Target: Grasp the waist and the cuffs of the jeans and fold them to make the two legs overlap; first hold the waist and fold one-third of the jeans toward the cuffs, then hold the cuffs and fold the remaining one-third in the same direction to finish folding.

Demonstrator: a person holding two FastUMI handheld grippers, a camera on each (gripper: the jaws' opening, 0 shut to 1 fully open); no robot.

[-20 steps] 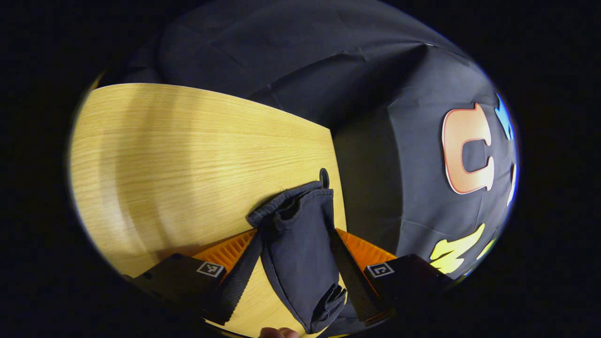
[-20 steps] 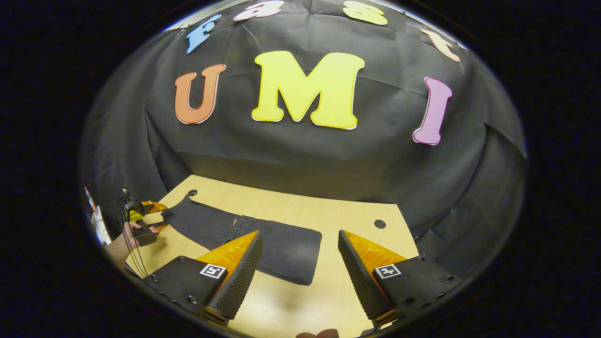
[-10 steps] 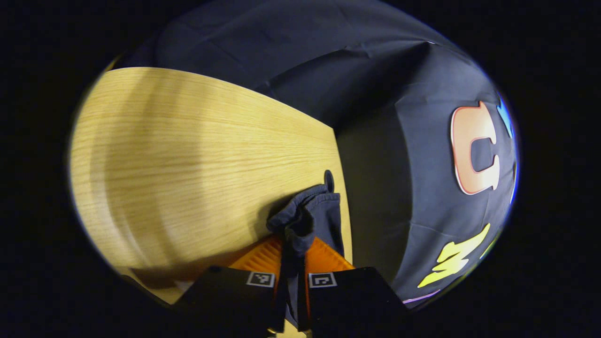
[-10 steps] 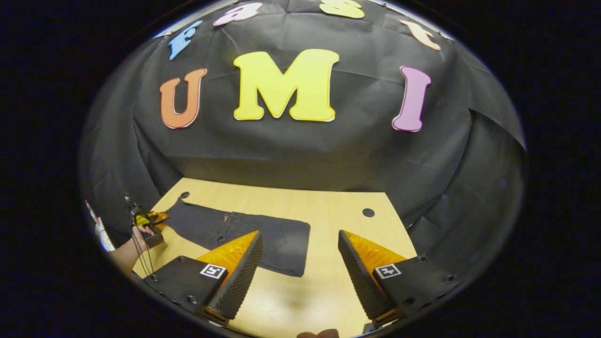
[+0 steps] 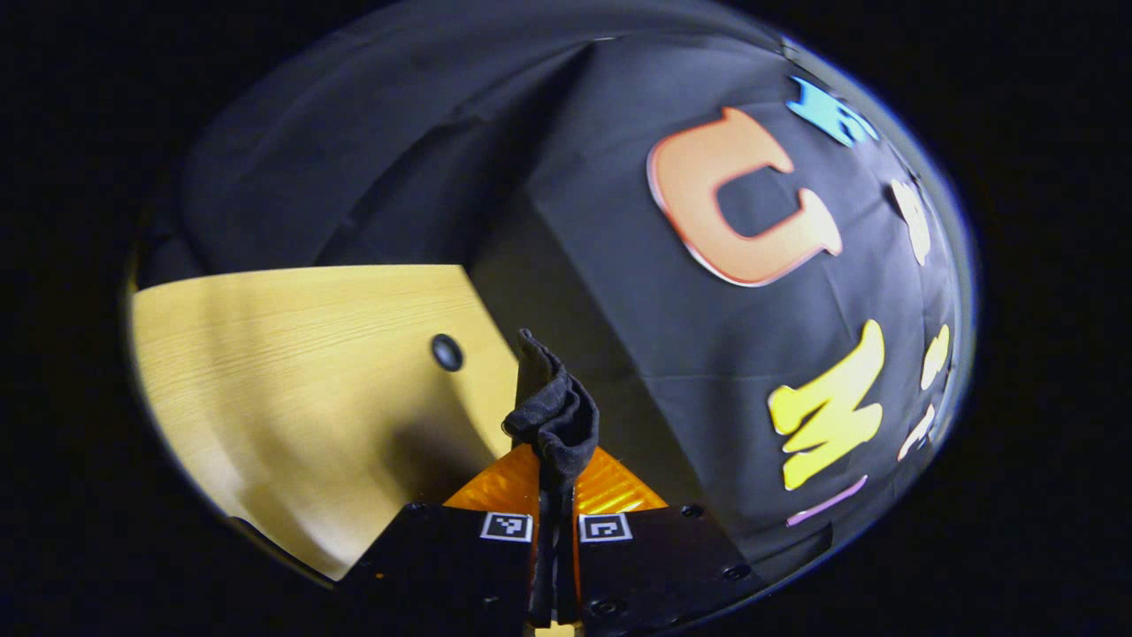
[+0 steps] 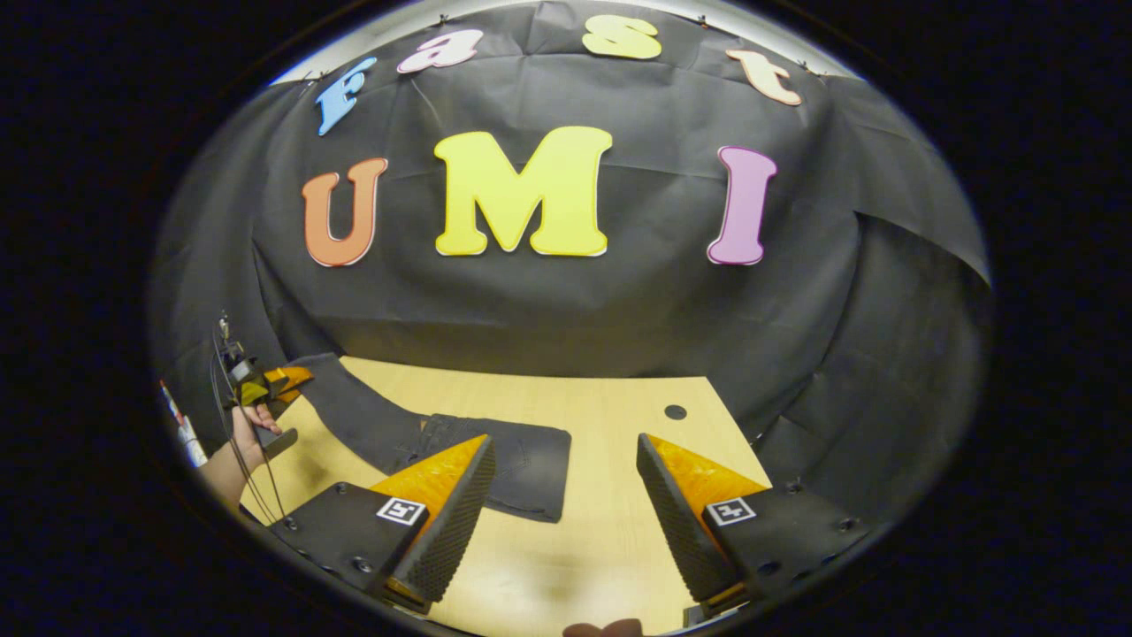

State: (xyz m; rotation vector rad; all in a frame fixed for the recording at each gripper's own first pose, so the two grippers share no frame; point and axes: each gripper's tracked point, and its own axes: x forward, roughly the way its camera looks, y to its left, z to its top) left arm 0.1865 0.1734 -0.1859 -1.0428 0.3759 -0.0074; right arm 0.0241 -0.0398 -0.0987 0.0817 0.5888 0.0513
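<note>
above table [image 5: 292, 372] | left tool [image 5: 554, 482] pinching jeans cuffs [image 5: 553, 411] | right tool [image 6: 562, 504] wide

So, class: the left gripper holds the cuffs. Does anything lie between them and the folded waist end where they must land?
Nothing visible does. The left gripper has the cuffs pinched, and the leg runs unobstructed to the folded waist end on the table.

The left gripper view looks low across the bench [image 5: 292, 372] corner; the right gripper view faces the wall from above — both share the bench [image 6: 566, 416].
</note>
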